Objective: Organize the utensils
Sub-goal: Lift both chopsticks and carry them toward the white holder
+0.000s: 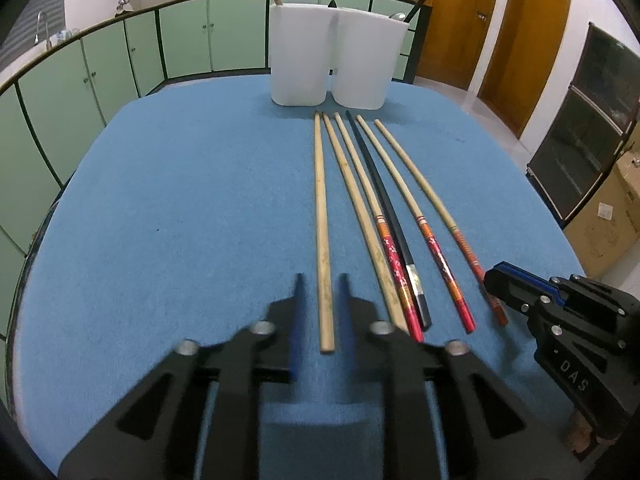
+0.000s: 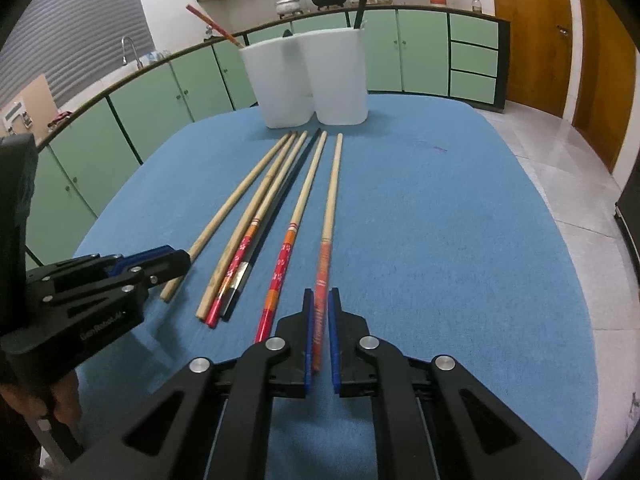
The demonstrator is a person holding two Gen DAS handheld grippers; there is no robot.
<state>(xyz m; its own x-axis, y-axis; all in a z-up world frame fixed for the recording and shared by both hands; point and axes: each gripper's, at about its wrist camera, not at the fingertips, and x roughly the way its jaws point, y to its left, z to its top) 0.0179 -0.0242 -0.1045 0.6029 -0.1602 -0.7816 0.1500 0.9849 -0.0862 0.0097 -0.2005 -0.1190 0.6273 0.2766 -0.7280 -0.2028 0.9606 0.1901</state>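
Several chopsticks lie side by side on the blue table (image 1: 180, 200), tips toward two white holders (image 1: 328, 56) at the far edge. My left gripper (image 1: 322, 284) is open, its fingers either side of the leftmost plain wooden chopstick (image 1: 322, 220). My right gripper (image 2: 319, 300) is open and straddles the handle of the rightmost orange-handled chopstick (image 2: 326, 248). Between them lie another wooden chopstick (image 1: 360, 216), two red-handled ones (image 1: 436, 252) and a black one (image 1: 384, 200). The holders (image 2: 308, 76) each hold one chopstick.
Green cabinets (image 1: 120, 64) and a counter with pots run behind the table. Wooden doors (image 1: 520, 20) stand at the right, with a dark cabinet and cardboard boxes (image 1: 608, 220) beside the table. The right gripper shows in the left wrist view (image 1: 520, 284).
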